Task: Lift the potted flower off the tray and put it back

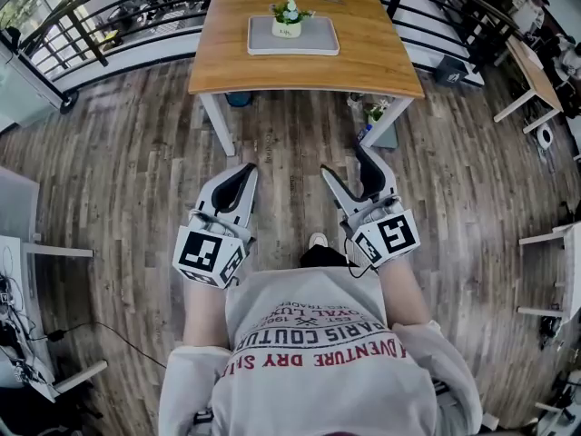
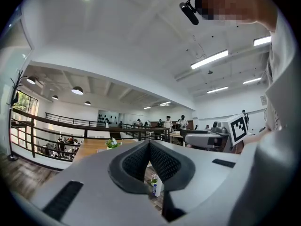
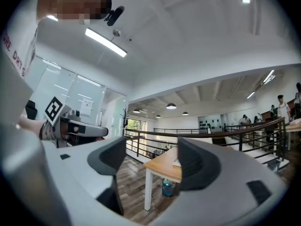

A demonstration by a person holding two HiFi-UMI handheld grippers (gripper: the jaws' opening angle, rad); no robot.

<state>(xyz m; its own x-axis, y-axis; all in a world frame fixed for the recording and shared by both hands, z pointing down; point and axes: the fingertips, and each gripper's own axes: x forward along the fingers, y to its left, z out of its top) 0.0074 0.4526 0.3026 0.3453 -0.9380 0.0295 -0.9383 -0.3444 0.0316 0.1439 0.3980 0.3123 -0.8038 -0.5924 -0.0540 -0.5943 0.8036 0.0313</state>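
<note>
Head view: the potted flower is seen upright on the tray at top centre, well apart from the left gripper (jaws pressed together) and right gripper, spread and empty, as no approach seems begun.

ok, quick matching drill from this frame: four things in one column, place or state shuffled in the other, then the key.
Things
1. potted flower
2. tray
3. left tool
4. right tool

Place or state
A. jaws apart, nothing between them
B. lies flat on the wooden table
C. jaws together, nothing held
D. stands on the tray

Pairs: 1-D, 2-B, 3-C, 4-A
</note>
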